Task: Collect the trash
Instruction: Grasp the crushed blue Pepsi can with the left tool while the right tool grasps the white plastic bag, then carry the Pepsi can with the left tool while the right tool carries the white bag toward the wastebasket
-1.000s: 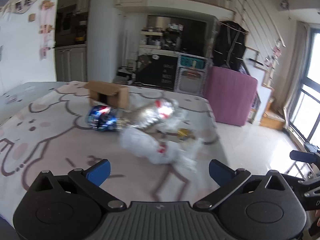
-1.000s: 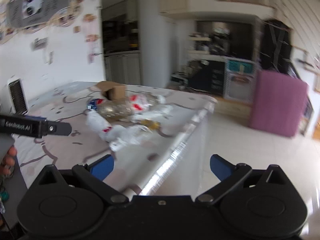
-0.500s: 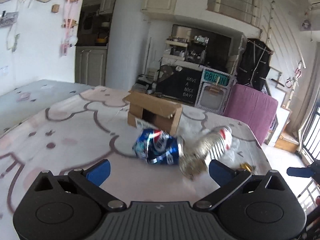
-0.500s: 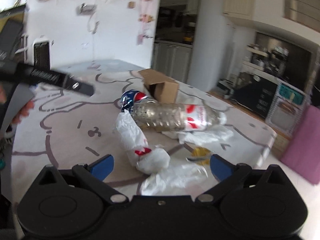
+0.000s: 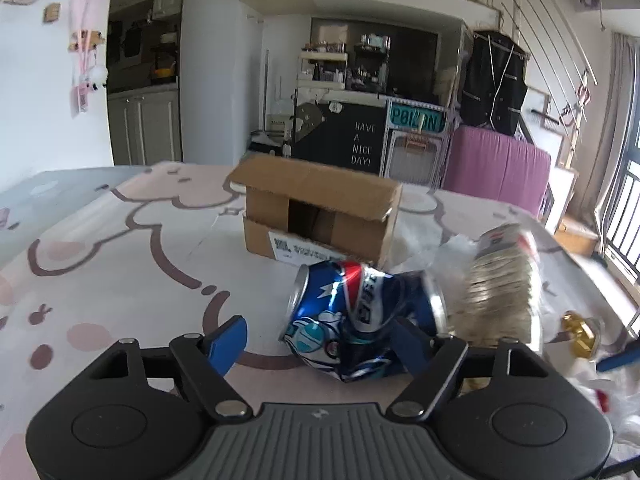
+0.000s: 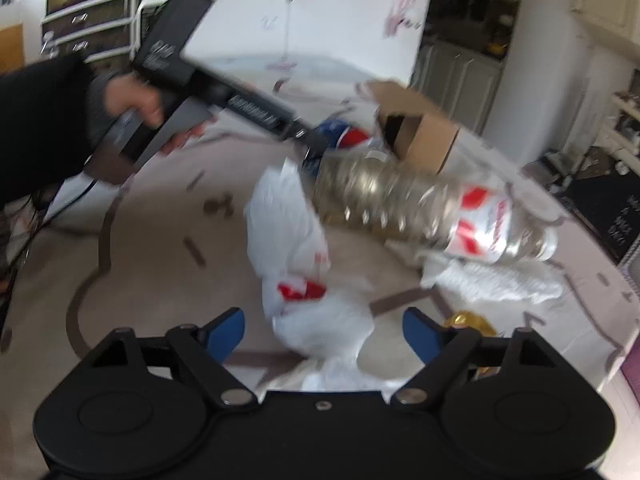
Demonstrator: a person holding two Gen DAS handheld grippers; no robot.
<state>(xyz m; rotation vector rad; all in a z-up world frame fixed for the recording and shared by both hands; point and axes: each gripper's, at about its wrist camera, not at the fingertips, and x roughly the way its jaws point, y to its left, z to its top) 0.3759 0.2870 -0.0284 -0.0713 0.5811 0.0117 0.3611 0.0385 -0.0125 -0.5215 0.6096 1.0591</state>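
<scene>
Trash lies clustered on a table (image 5: 120,272) covered with a pink cartoon-print cloth. A crushed blue can (image 5: 360,316) with a red, white and blue Pepsi-style emblem lies on its side in front of an open cardboard box (image 5: 320,216), which carries a white printed label too small to read. The left gripper (image 5: 320,344) has its jaws spread and has just been narrowing them; the can sits between the blue fingers (image 5: 226,344), its right side against the right finger, the left finger clear of it. A clear ribbed bottle (image 6: 420,208) with a white and red label, lettering blurred, lies just beside the can, its cap end pointing away from it. The right gripper (image 6: 324,334) also stands with jaws spread, just narrowed, around a crumpled white plastic bag (image 6: 304,268) with red print; the pads do not press on it. Near its right finger lies a gold wrapper (image 6: 468,322) and a white tissue (image 6: 500,284). In the right wrist view a hand (image 6: 140,108) holds the left tool, whose side bears blurred white lettering. Behind, a black board (image 5: 362,148) reads "HAVE A NICE DAY!" and a teal sign (image 5: 418,122) beside it is not fully legible
</scene>
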